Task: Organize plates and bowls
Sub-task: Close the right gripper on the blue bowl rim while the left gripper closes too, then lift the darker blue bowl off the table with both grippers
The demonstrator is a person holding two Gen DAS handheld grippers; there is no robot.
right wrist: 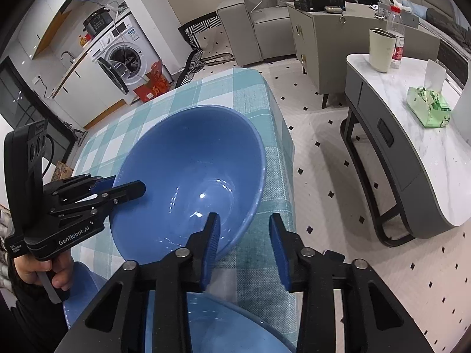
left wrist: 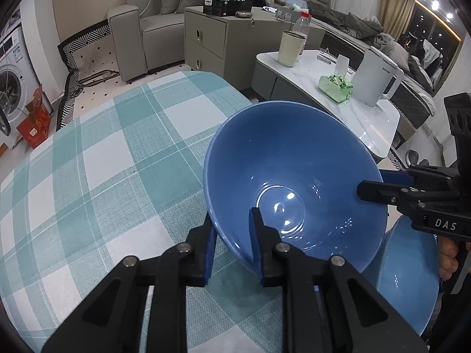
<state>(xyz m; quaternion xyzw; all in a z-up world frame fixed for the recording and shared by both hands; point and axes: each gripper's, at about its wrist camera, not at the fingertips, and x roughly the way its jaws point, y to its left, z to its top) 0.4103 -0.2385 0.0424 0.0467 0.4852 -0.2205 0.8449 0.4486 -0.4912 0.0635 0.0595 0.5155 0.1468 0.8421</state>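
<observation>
A blue bowl (left wrist: 291,182) is tilted above the checked tablecloth (left wrist: 103,161). My left gripper (left wrist: 232,235) is shut on its near rim, one finger inside and one outside. In the right wrist view the same bowl (right wrist: 191,176) is held at its left rim by the left gripper (right wrist: 123,189). My right gripper (right wrist: 244,235) is open, with its left finger over the bowl's near rim and its right finger outside it. In the left wrist view the right gripper (left wrist: 379,188) straddles the bowl's right rim. A second blue dish (left wrist: 406,270) lies below, also in the right wrist view (right wrist: 212,329).
A marble side table (left wrist: 338,88) stands to the right with a white kettle (left wrist: 376,76), a green tissue pack (left wrist: 337,86) and a cream cup (left wrist: 290,48). A grey cabinet (left wrist: 212,41) and sofa sit behind. The table's edge (right wrist: 279,135) drops to tiled floor.
</observation>
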